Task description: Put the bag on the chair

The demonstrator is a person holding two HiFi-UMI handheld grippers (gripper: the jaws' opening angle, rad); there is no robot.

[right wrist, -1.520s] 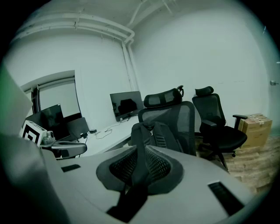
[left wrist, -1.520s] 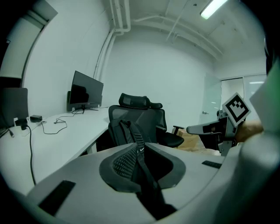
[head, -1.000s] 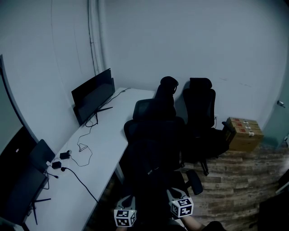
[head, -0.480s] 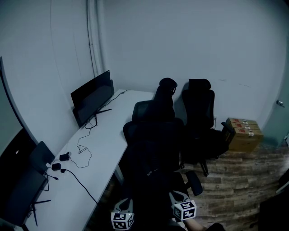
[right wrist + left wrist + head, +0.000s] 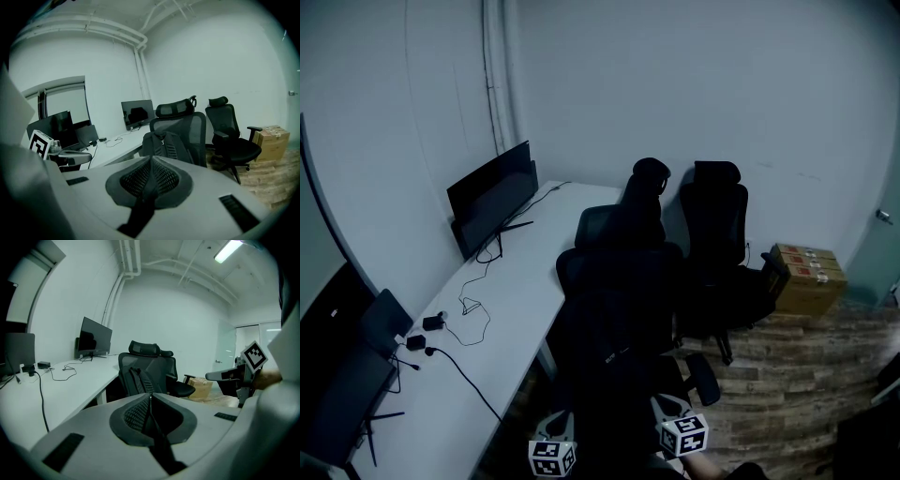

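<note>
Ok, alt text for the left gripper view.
A dark bag leans on a black mesh chair beside a white desk, seen past the shut, empty left gripper. A monitor stands on the desk; a cardboard box sits farther right.

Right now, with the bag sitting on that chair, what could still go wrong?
The black fabric backpack stands upright against the backrest of the black mesh office chair; a nudge might topple it off the seat. Both the left tongs and the right tongs are shut and empty, so neither could catch it quickly.
</note>
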